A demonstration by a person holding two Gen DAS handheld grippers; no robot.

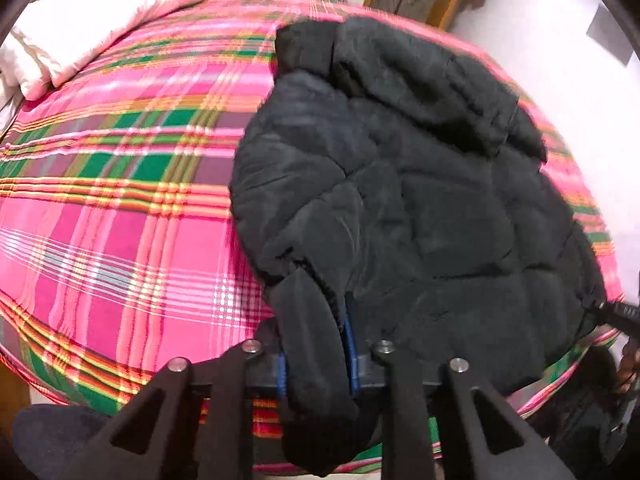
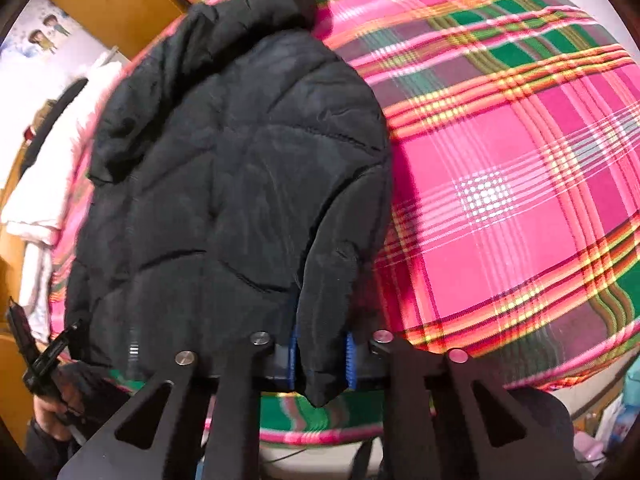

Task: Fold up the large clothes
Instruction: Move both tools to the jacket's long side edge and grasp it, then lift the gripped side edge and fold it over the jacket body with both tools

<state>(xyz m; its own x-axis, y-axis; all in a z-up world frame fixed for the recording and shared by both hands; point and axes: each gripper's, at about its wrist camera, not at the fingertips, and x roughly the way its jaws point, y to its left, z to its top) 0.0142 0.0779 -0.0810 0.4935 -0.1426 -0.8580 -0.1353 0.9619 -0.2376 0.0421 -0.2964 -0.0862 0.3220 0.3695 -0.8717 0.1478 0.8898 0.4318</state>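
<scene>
Two claws had hold of the black puffer jacket (image 1: 400,184) along its near hem, and the step in hand looked like the first big fold, hem carried up toward the collar. The jacket lay spread on the plaid bedcover (image 1: 120,200), its hem at the near edge of the bed and its collar reaching toward the far edge; in the left wrist view it sat toward the bed's right side, with a white quilt (image 1: 100,20) bunched at the far left corner.

At the jacket's left end, the left claw (image 1: 316,364) was nearly closed, its blue pads pressing a thick lobe of fabric, probably a cuff or hem corner, that hung out below the fingers. At the right end, the right claw (image 2: 322,356) was likewise pinched tight on a fold of padded cloth, which drooped past its pads.

To do the fold well, both grips should have been kept firm, since slippery quilted shell can creep out of narrow pads. The two claws ought to have risen together and travelled evenly toward the collar, keeping the hem taut between them so the padding would not bunch. Lowering the hem level with the shoulders, square to the bed's edge, would likely have left a neat half; letting one side lead risked a skewed, lumpy fold.
</scene>
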